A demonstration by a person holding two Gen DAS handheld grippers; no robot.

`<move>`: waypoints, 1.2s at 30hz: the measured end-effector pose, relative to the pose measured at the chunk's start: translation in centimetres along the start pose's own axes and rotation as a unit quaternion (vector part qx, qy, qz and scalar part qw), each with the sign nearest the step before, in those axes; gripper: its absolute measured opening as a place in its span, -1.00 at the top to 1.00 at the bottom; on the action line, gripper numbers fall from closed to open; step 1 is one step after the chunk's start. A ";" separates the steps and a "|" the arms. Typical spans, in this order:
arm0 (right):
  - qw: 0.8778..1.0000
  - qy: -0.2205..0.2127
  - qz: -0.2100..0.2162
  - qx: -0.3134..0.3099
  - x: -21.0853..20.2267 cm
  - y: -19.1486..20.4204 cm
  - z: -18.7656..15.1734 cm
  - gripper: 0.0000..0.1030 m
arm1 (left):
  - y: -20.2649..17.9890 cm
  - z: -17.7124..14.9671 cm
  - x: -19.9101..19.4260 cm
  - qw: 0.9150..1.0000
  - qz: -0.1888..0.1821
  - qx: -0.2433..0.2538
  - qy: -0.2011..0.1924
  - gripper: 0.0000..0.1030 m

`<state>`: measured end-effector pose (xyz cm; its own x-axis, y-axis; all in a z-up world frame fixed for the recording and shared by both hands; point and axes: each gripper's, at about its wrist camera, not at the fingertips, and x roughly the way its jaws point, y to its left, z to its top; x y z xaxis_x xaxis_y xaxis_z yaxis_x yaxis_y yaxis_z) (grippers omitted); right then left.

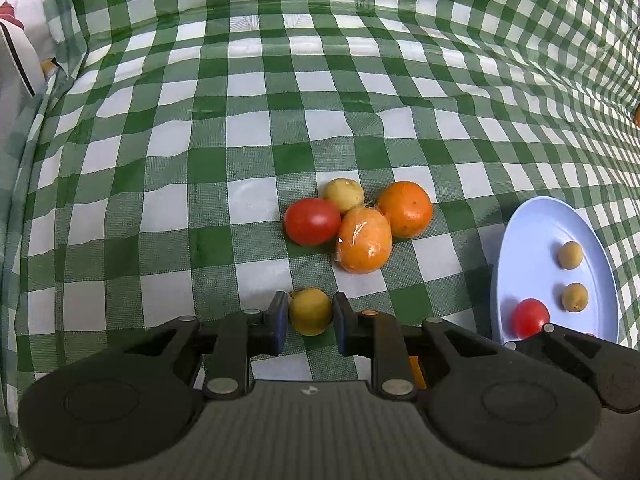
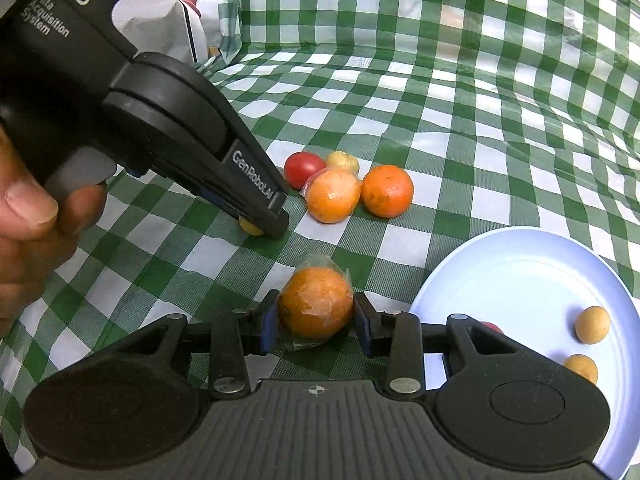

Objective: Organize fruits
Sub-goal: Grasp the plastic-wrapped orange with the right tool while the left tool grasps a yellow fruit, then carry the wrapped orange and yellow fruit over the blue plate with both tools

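Observation:
My left gripper [image 1: 310, 314] is shut on a small yellow fruit [image 1: 310, 311] low over the checked cloth; it also shows in the right wrist view [image 2: 264, 222], tip down on the cloth. My right gripper [image 2: 316, 318] is shut on a plastic-wrapped orange [image 2: 316, 304]. Ahead lies a cluster: a red tomato [image 1: 312, 221], a yellow fruit [image 1: 343, 194], a wrapped orange [image 1: 364, 240] and a bare orange [image 1: 405, 209]. A pale blue plate [image 1: 516, 248] at the right holds two small yellow fruits [image 1: 570, 255] and a red tomato [image 1: 531, 317].
The green-and-white checked cloth [image 1: 248, 148] covers the table and rises as a wall behind. White bags or packaging [image 2: 172, 16] sit at the far left. A hand [image 2: 28, 220] holds the left gripper.

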<state>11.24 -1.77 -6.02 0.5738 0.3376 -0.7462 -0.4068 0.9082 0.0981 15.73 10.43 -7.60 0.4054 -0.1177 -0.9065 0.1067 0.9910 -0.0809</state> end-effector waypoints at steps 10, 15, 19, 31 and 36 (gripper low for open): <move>1.000 -0.013 -0.005 0.004 -0.4 -0.2 0.2 0.22 | -0.1 0.3 -0.4 1.000 0.008 0.005 -0.014 0.51; 1.000 -0.026 -0.009 0.011 -0.8 -0.4 0.5 0.22 | 0.3 0.3 -0.6 1.000 0.011 -0.001 -0.018 0.51; 0.999 -0.033 -0.011 0.019 -1.0 -0.7 0.6 0.22 | 0.3 0.3 -0.6 1.000 0.014 -0.008 -0.022 0.51; 0.998 -0.050 -0.014 0.036 -1.6 -1.4 0.7 0.22 | 0.4 0.0 -1.3 0.999 0.025 -0.021 -0.034 0.51; 0.998 -0.051 -0.014 0.038 -1.6 -1.3 0.6 0.22 | 0.4 0.0 -1.4 0.999 0.025 -0.022 -0.036 0.51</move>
<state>11.29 -3.37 -4.59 0.6557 0.3318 -0.6782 -0.3374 0.9323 0.1300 15.23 10.95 -6.38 0.4730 -0.0700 -0.8783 0.0442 0.9975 -0.0556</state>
